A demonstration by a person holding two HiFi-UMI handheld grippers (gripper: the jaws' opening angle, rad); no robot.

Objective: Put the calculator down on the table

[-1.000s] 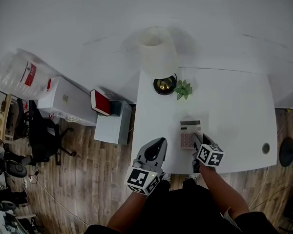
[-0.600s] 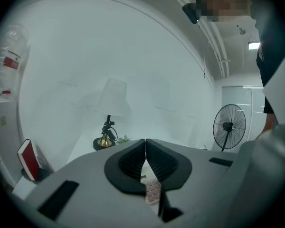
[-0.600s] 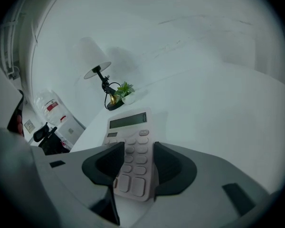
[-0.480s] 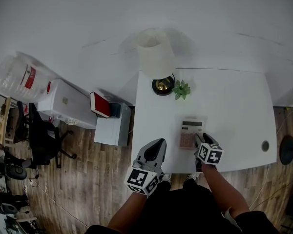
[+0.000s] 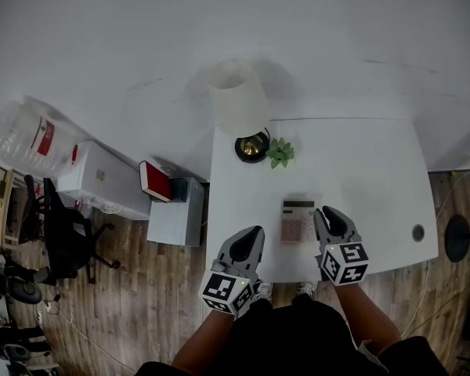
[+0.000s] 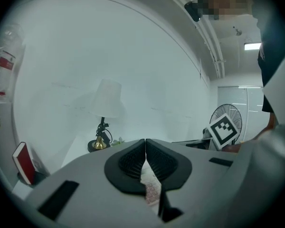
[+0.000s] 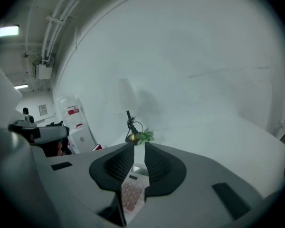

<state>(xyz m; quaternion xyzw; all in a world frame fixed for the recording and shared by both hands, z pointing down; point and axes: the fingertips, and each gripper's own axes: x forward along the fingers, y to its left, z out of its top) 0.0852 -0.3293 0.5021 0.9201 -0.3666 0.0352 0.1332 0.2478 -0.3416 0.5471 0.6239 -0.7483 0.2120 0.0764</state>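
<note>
The calculator (image 5: pixel 298 220) is seen lying flat near the front edge of the white surface (image 5: pixel 368 171). The right gripper (image 5: pixel 327 213) is held just beside it, its fingers having just been closing to a narrow gap with nothing between them, and the left gripper (image 5: pixel 253 234) has its fingers pressed together, empty. The placing looks done, so the right gripper is best drawn straight clear without the calculator being nudged. A lamp (image 5: pixel 239 100) and a small plant (image 5: pixel 280 153) are set at the far corner, with wood floor (image 5: pixel 157 288) below.
</note>
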